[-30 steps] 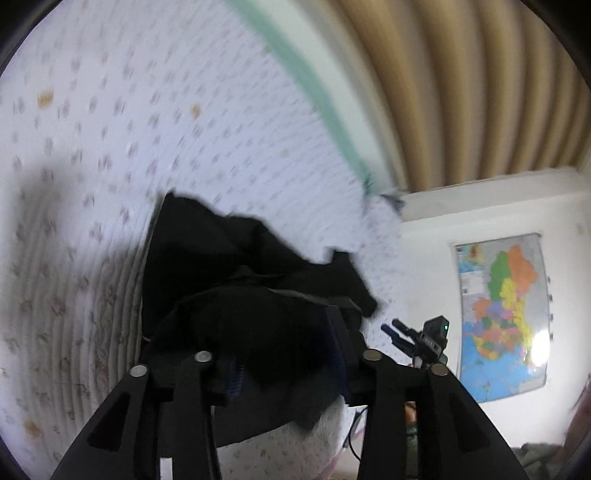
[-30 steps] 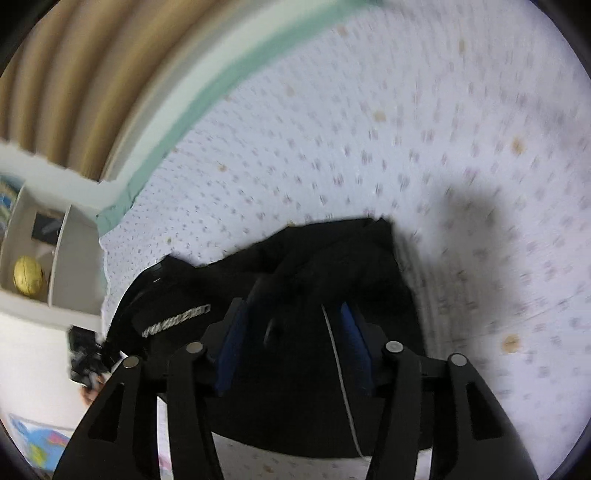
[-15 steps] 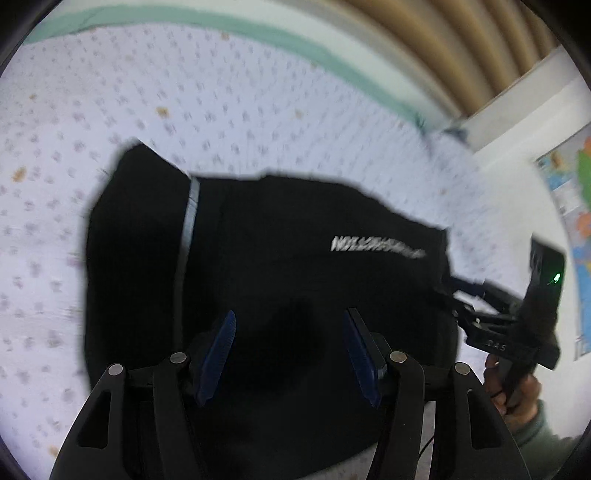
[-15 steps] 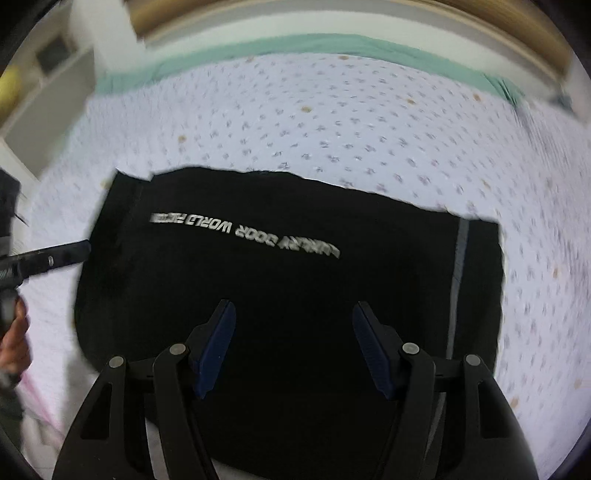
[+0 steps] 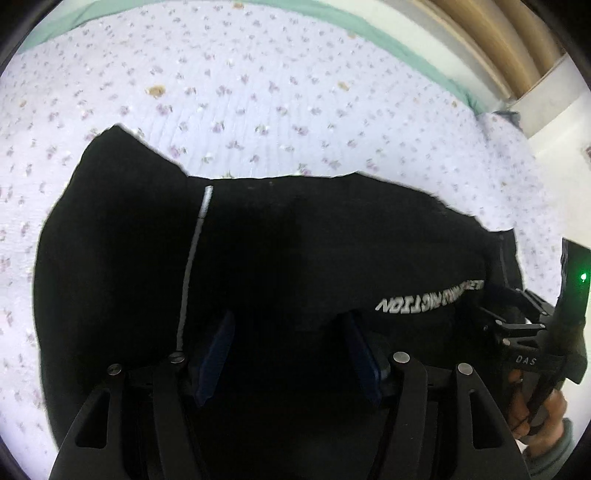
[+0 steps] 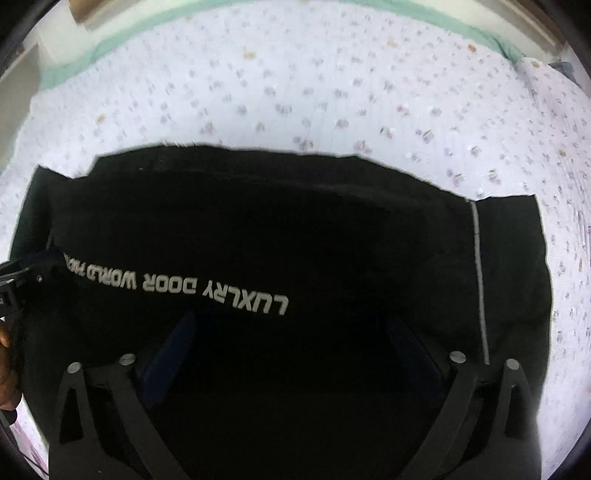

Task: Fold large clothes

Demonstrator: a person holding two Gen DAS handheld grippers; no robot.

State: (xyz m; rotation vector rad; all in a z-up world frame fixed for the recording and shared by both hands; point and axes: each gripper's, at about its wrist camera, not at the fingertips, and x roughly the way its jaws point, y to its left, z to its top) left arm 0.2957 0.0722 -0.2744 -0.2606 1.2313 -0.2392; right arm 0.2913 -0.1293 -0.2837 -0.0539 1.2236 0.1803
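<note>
the black garment (image 5: 295, 258) lies flat on the floral bedspread (image 5: 277, 92), a low obstacle with nothing standing on it. beyond the garment's far edge the bedspread runs bare up to the green border (image 6: 424, 16), leaving wide room to pass. left of the garment in the left wrist view the cover is bare too. at the garment's right end the right gripper (image 5: 491, 295) and the hand (image 5: 535, 413) holding it block the way.
</note>
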